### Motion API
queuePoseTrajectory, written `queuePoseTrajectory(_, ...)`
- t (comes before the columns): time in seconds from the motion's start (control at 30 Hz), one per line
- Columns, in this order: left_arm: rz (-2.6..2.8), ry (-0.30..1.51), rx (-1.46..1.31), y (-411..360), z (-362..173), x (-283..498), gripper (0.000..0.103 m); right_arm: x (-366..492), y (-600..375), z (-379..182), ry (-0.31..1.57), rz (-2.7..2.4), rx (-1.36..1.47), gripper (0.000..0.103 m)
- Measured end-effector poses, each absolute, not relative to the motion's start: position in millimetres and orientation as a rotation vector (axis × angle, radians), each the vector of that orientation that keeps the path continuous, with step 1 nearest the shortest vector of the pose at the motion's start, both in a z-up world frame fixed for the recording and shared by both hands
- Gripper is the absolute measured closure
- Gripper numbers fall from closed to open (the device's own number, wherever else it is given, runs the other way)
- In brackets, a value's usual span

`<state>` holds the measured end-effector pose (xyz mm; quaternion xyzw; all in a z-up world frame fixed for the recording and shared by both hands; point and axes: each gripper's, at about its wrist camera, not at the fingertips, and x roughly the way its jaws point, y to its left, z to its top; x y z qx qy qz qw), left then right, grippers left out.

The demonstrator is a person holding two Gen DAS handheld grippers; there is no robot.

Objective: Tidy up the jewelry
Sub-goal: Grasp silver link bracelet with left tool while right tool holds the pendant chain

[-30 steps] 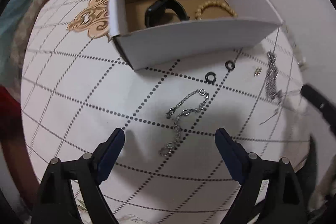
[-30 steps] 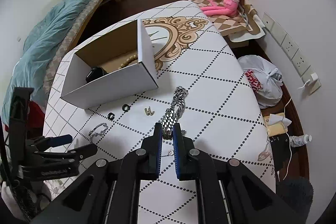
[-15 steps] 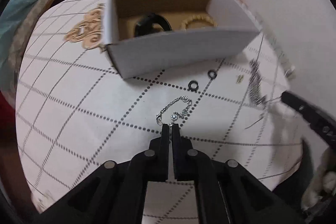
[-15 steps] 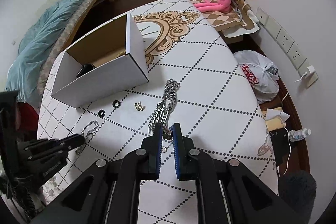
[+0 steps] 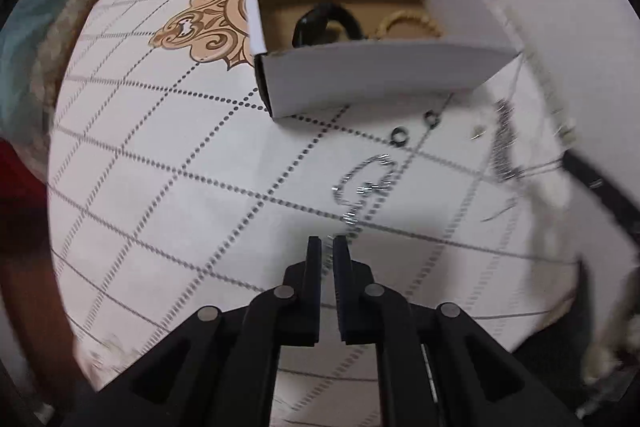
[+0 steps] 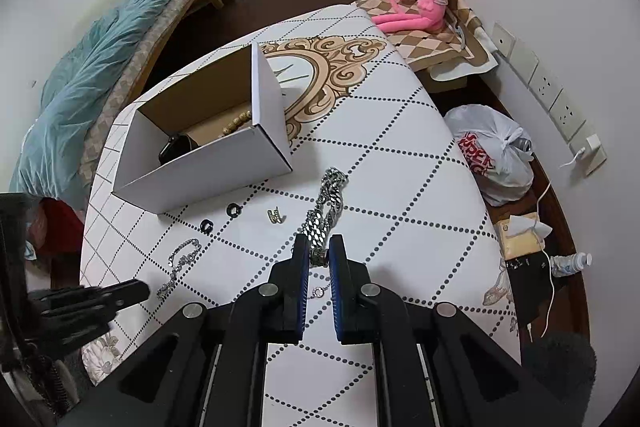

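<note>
Lowest in the right wrist view, the right gripper (image 6: 319, 254) is clenched on the near end of the heavy silver curb-link chain (image 6: 326, 201); a small clasp piece sits pinched between its blue-lined fingers. From there the chain's long axis runs straight away from the fingers, up the frame and toward the right corner of the box, lying on the white quilted tabletop with dotted diamond lines (image 6: 400, 163).

In the left wrist view, the left gripper (image 5: 327, 247) has its fingers drawn nearly together. The thin silver link bracelet (image 5: 366, 187) trails from just beyond the tips up and to the right in a loose loop; motion blur keeps me from telling whether its near end is actually caught between them.

Past the bracelet lie two small black rings (image 6: 219, 217) and a small gold earring pair (image 6: 274, 215).

Farthest, in the upper middle, stands the open white cardboard box with brown inside (image 5: 384, 75), already holding a black watch band (image 5: 326, 25) and a tan wooden bead bracelet (image 5: 408, 23). Both chains lie short of its front wall, so each would need lifting over that rim.
</note>
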<state>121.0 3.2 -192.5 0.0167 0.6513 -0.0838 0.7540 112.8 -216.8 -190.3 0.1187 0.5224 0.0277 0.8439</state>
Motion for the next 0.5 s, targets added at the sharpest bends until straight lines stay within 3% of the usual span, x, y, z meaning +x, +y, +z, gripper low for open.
queuePoseTrajectory(0.13,-0.196,1.439,0.116,-10,-206,123,0.094,112,-218,-194,1.112,0.044,0.255,0.093)
queuePoseTrajectory(0.17,-0.191,1.430,0.117,-10,-206,123,0.086,112,-219,-196,1.116,0.042,0.260,0.093)
queuePoseTrajectory(0.2,-0.188,1.422,0.115,-10,-207,122,0.077,111,-220,-198,1.120,0.039,0.259,0.093)
queuePoseTrajectory(0.23,-0.191,1.421,0.100,-9,-209,121,0.043,110,-220,-201,1.125,0.038,0.258,0.093)
queuePoseTrajectory(0.27,-0.193,1.414,0.085,-7,-209,119,0.024,110,-220,-205,1.134,0.040,0.258,0.093)
queuePoseTrajectory(0.5,-0.177,1.330,0.061,-8,-216,105,0.025,101,-219,-225,1.164,0.026,0.260,0.093)
